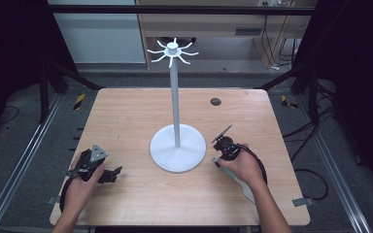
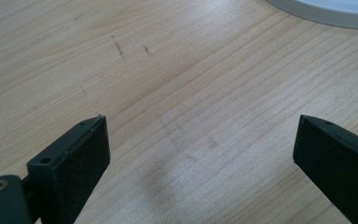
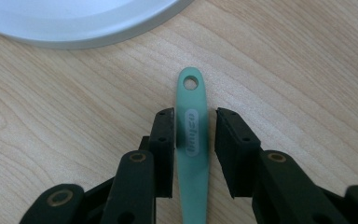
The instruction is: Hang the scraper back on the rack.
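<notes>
1. While the green handle (image 3: 192, 140) is lying flat on the wooden table (image 1: 126, 121), just beside the round base of the white hook stand (image 1: 177, 145), nothing is hanging on the stand's top hooks, so by my reading the work is only beginning.
2. Judging from the hole at the handle's tip, lifting it and hooking it on the stand are both waiting to be done.
3. The right gripper (image 3: 195, 122) is straddling the handle, its jaws standing narrowly apart with a sliver of table showing on the right side; whether the left pad is touching I cannot tell, so no firm clamp is showing.
4. The right hand (image 1: 245, 167) is angling its gripper down toward the table near the base.
5. The left gripper (image 2: 200, 140) is resting low over bare wood, jaws wide and gripping nothing.
</notes>
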A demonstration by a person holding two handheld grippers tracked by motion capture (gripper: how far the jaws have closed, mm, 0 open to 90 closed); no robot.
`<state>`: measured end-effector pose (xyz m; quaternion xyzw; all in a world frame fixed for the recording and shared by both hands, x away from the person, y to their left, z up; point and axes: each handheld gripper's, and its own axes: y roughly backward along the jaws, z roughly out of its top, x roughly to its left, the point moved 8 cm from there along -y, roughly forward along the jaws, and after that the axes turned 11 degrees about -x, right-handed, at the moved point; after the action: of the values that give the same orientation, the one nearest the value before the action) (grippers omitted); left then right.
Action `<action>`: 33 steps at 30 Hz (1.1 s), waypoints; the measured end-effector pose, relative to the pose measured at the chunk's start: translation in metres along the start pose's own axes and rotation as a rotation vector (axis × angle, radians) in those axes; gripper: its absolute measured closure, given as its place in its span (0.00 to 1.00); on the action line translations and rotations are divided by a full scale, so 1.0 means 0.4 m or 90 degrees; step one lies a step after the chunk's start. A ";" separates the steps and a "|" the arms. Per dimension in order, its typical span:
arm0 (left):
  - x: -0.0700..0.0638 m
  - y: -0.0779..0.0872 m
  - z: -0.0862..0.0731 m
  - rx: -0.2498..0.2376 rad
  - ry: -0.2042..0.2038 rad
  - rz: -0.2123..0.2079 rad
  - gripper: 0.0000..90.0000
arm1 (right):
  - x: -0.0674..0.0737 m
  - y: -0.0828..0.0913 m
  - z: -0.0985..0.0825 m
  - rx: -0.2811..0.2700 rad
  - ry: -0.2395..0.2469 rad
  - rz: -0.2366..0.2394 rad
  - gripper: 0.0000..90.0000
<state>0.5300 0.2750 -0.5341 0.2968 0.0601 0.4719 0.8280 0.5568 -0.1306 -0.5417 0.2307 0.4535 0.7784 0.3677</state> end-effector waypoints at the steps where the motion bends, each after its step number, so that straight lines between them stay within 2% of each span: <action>1: 0.000 0.000 0.000 0.001 0.000 0.000 0.04 | 0.000 -0.001 0.000 -0.001 -0.001 0.001 0.77; 6: 0.000 0.000 0.000 0.000 0.000 0.000 0.04 | 0.001 -0.002 -0.003 0.000 -0.009 0.006 0.79; 20: 0.000 0.000 0.000 0.000 0.000 -0.001 0.04 | 0.001 -0.001 -0.003 -0.002 0.002 0.000 0.82; 28: -0.001 -0.001 -0.001 0.003 -0.001 -0.001 0.04 | -0.014 0.057 0.020 -0.079 -0.017 -0.002 0.83; 29: -0.001 -0.001 -0.001 0.003 -0.001 -0.001 0.04 | -0.014 0.057 0.020 -0.079 -0.017 -0.002 0.83; 30: -0.001 -0.001 -0.001 0.003 -0.001 -0.001 0.04 | -0.017 0.077 0.027 -0.096 -0.020 -0.008 0.83; 33: -0.001 -0.001 -0.001 0.003 -0.002 -0.002 0.04 | -0.018 0.105 0.038 -0.120 -0.017 -0.012 0.83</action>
<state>0.5299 0.2745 -0.5346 0.2996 0.0607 0.4704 0.8278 0.5566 -0.1416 -0.4979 0.2014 0.3757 0.8108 0.4012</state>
